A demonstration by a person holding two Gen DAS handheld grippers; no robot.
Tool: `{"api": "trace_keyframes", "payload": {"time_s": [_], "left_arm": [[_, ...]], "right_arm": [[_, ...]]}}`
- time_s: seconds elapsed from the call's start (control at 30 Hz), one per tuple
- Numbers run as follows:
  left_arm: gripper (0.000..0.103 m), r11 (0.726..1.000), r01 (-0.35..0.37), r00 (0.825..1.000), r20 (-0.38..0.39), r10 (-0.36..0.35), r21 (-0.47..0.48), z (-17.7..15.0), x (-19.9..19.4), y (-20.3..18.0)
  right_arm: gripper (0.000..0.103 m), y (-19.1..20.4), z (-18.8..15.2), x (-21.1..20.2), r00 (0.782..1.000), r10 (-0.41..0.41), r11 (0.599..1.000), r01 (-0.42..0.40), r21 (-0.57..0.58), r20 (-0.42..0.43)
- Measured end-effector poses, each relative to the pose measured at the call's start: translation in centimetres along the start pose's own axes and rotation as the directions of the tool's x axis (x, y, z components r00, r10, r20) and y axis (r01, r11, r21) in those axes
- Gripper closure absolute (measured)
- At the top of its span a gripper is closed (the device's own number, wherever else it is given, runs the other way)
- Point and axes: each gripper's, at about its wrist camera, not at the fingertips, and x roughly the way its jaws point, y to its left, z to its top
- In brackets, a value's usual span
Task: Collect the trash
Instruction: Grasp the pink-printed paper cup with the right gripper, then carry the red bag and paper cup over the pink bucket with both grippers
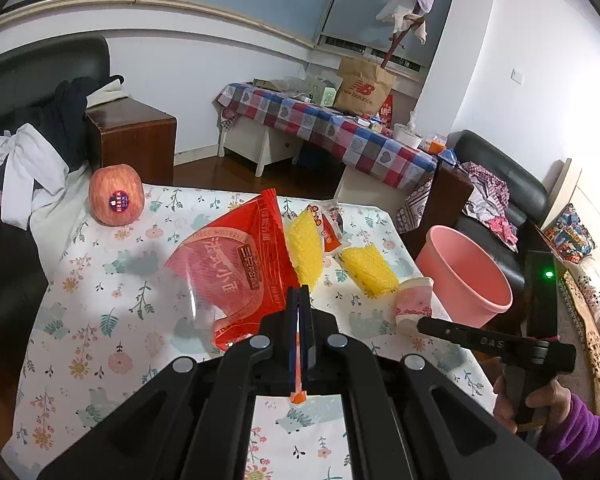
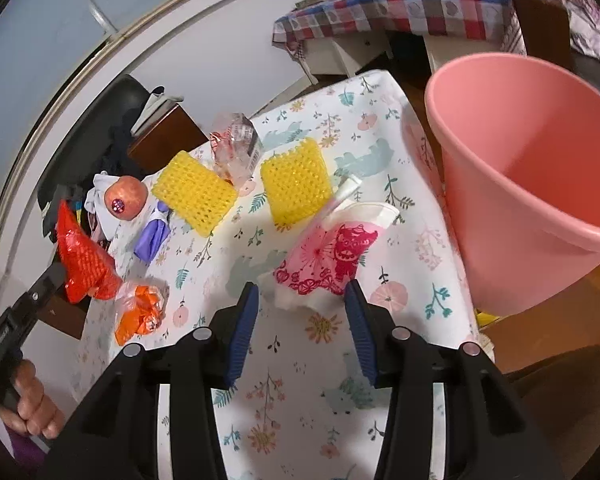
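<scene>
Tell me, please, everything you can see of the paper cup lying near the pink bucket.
The paper cup is white with a pink and red printed pattern. It looks crushed and lies on its side on the flowered tablecloth, close to the table edge beside the pink bucket. Its open rim points away toward a yellow mesh pad. The right gripper is open, fingers either side of the cup's near end, not yet closed on it.

pink bucket [image 2: 540,168] base cut off, wrapper [image 2: 236,152] print unreadable

You see a red snack bag [image 1: 236,264], two yellow foam nets [image 2: 196,197], a pink bucket [image 2: 540,184] and a floral tablecloth [image 1: 100,320].
</scene>
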Motion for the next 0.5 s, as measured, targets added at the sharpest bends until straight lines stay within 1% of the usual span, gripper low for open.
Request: {"api": "trace_keyframes", "payload": {"time_s": [0.03,0.07,0.17,0.4,0.5], "left_arm": [[0.103,1.0,-0.002,1.0,-0.001,0.002,0.0,0.0,0.02,0.02],[0.103,1.0,-0.001,1.0,-0.001,0.001,-0.001,0.01,0.01,-0.04],[0.103,1.0,0.002,1.0,-0.007,-0.002,-0.009,-0.06,0.04,0.11],[0.103,1.0,0.009,1.0,-0.013,-0.009,-0.003,-0.53,0.13,-0.15],[0.103,1.0,0.009,1.0,-0.013,-0.009,0.001,-0.54,0.13,-0.42]], "right_arm": [[0.053,0.05,-0.03,0.16,1.0,-0.004,1.0,0.004,0.004,-0.001],[0.051,0.13,-0.06,0.37,1.0,-0.011,1.0,0.011,0.007,-0.002],[0.051,0.34,0.0,0.88,0.999,-0.036,0.999,0.036,0.001,-0.003],[0.051,0.3,0.15,1.02,0.998,-0.059,0.998,0.059,-0.018,0.03],[0.051,0.53,0.01,0.69,0.996,-0.065,0.996,0.069,-0.063,0.06]]}}
